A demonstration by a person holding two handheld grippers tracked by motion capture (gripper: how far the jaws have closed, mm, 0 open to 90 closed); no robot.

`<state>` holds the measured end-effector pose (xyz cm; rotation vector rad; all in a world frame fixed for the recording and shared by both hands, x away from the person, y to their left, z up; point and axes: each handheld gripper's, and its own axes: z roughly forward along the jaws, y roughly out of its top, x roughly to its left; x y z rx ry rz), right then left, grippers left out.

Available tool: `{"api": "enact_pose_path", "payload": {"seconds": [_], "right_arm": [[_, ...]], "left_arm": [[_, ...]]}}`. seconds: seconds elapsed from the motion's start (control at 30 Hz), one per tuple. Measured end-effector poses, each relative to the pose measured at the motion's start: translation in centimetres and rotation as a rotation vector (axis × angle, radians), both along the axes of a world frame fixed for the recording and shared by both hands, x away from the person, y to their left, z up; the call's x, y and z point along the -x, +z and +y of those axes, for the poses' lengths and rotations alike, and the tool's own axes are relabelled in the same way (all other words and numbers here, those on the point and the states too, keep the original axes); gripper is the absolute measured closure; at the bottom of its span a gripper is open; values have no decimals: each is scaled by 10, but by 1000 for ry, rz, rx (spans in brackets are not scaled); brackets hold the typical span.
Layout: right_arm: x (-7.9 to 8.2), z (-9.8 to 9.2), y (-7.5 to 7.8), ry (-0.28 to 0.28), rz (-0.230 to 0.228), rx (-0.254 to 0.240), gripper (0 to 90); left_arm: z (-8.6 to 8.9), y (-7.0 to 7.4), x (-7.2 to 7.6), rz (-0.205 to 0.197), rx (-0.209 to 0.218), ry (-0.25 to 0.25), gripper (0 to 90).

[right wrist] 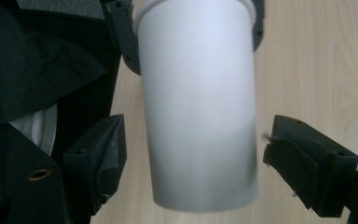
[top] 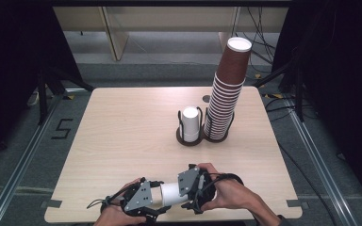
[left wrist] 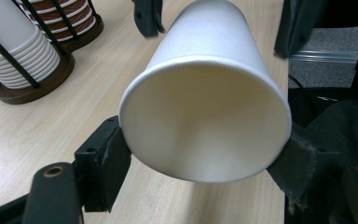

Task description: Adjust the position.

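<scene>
A white paper cup (top: 172, 193) lies level in the air just above the table's near edge, between my two grippers. My left gripper (top: 156, 201) is shut on it at the rim end; in the left gripper view the pads (left wrist: 106, 158) press both sides of the cup's open mouth (left wrist: 205, 121). My right gripper (top: 188, 188) stands open around the cup's base end. In the right gripper view the cup (right wrist: 198, 107) hangs between its pads (right wrist: 103, 154), with a narrow gap on each side.
A short stack of white cups (top: 190, 123) sits in a dark wire holder mid-table. Beside it on the right, a tall leaning stack of brown cups (top: 227, 89) stands in a second holder. The wooden table (top: 122, 132) has bare room on the left.
</scene>
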<state>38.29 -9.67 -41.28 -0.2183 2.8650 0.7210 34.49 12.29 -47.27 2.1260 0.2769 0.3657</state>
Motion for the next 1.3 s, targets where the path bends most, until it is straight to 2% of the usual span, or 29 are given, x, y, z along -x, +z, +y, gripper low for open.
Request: {"api": "enact_pose_path", "payload": {"seconds": [0.07,0.1,0.13,0.17,0.2,0.3,0.33,0.37,0.4,0.43,0.5,0.57,0.6,0.63,0.7,0.77,0.87,1.0,1.07,1.13,1.2,1.23,1.3], "right_arm": [[3,5,-3,7,-8,26,209],[4,7,-5,-6,0,35,211],[5,8,-7,-22,19,42,215],[3,11,-9,12,0,44,219],[2,12,-11,18,-8,57,220],[4,15,-17,-11,6,76,257],[4,17,-19,5,-9,84,299],[0,19,-20,57,-26,71,329],[2,16,-21,10,-2,94,330],[-2,17,-22,61,-16,75,329],[-7,14,-22,70,0,42,325],[-13,7,-21,71,44,-13,326],[-9,-1,-19,-41,124,-17,327],[-17,-3,-20,23,124,-81,327],[-27,-10,-21,62,135,-157,327],[-29,-17,-19,38,164,-189,326],[-31,-20,-19,36,173,-217,325],[-30,-17,-21,29,190,-235,324],[-30,-15,-22,45,171,-228,323],[-29,-12,-23,57,170,-231,322],[-28,-10,-24,57,173,-236,321],[-27,-9,-24,48,190,-240,320],[-28,-9,-26,54,180,-230,319]], "left_arm": [[-1,2,1,0,-13,3,256],[0,3,2,2,-29,0,255],[0,2,2,11,-22,8,255],[-1,2,2,17,-11,11,255],[-1,2,2,20,-17,9,255],[-2,1,2,22,-12,5,254],[-2,1,2,23,-12,3,252],[-2,1,3,28,-16,-3,250],[-3,0,3,30,-9,1,244],[-3,0,3,24,14,10,235],[0,-2,1,23,76,19,203],[2,-4,-1,35,146,59,137],[4,-3,-2,48,176,69,139],[6,-3,-3,56,211,75,141],[9,-2,-5,80,282,88,143],[10,-1,-6,97,329,101,144],[12,0,-6,117,352,106,143],[10,0,-5,122,361,107,142],[9,-1,-6,129,376,95,141],[8,-1,-6,131,362,99,142],[8,-1,-6,142,373,97,136],[7,-1,-6,145,374,96,138],[6,-2,-7,141,375,69,189]]}}
